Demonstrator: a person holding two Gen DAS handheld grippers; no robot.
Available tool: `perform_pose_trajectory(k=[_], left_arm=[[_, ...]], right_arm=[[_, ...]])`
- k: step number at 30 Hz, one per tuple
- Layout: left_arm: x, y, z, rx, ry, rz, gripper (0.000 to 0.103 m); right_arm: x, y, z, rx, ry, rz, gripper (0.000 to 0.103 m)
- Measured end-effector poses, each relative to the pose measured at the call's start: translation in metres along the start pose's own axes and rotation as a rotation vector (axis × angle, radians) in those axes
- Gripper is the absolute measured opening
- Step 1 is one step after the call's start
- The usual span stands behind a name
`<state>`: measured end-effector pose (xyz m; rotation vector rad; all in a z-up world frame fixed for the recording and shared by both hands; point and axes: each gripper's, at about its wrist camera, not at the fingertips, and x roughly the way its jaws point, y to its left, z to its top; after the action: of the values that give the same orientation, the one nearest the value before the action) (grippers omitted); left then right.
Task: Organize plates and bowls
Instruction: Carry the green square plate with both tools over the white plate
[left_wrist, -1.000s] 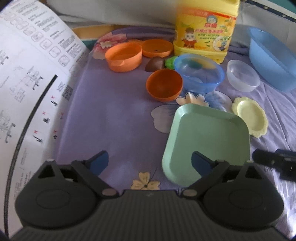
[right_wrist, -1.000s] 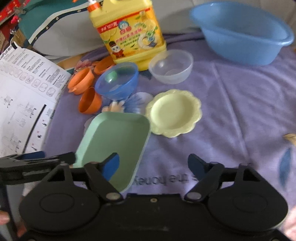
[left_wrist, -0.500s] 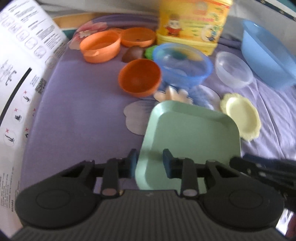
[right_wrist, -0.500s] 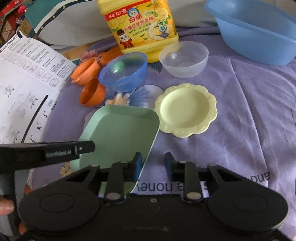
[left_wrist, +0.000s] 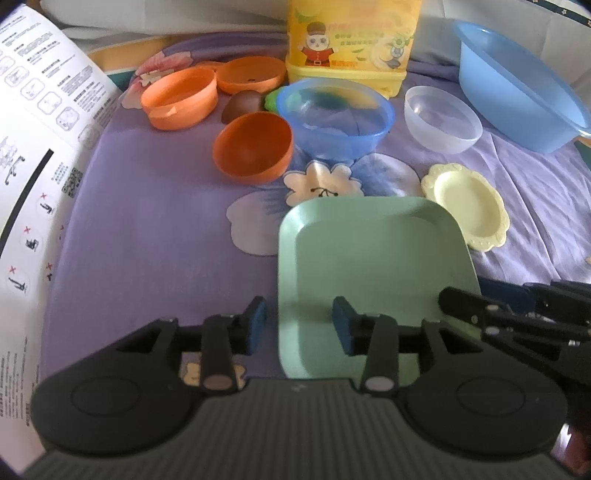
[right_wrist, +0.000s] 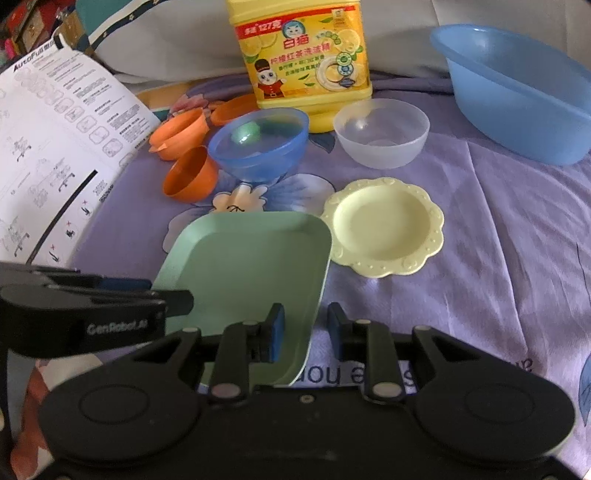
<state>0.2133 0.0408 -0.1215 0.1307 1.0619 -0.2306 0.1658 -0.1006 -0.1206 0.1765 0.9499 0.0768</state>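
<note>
A square green plate (left_wrist: 369, 266) lies flat on the purple cloth. My left gripper (left_wrist: 299, 325) straddles its left rim with the jaws opening and a gap on both sides of the rim. In the right wrist view, the right gripper (right_wrist: 306, 328) straddles the green plate's (right_wrist: 251, 266) right rim. One pad is over the plate, the other over the cloth, and neither is visibly pressing. Beside the plate sits a scalloped yellow plate (right_wrist: 384, 225). Behind it are a blue bowl (right_wrist: 258, 144), a clear bowl (right_wrist: 380, 133) and an orange bowl (right_wrist: 190, 173).
A yellow detergent bottle (right_wrist: 303, 55) stands at the back, with a large blue basin (right_wrist: 517, 92) to its right. Two more orange bowls (left_wrist: 181, 98) lie at the back left. A printed instruction sheet (left_wrist: 37, 147) covers the left side.
Both grippers narrowed from wide open and came forward and down onto the green plate's two side rims. The left jaws have since widened a little.
</note>
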Motion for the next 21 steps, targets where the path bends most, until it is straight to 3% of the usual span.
perform_pose_trajectory(k=[2,9,21], left_arm=[[0.001,-0.001,0.001,-0.007,-0.005,-0.018,0.036],[-0.012,-0.008,-0.009,-0.009,-0.011,-0.001,0.033],[-0.083,0.015,-0.056,-0.09,-0.057,-0.009,0.033]], right_arm=[[0.001,0.002,0.0,-0.012,0.001,-0.002,0.021],[-0.008,0.003,-0.002,-0.014,0.018,-0.006,0.018],[-0.071,0.035,-0.021,-0.093,-0.005,0.026,0.018]])
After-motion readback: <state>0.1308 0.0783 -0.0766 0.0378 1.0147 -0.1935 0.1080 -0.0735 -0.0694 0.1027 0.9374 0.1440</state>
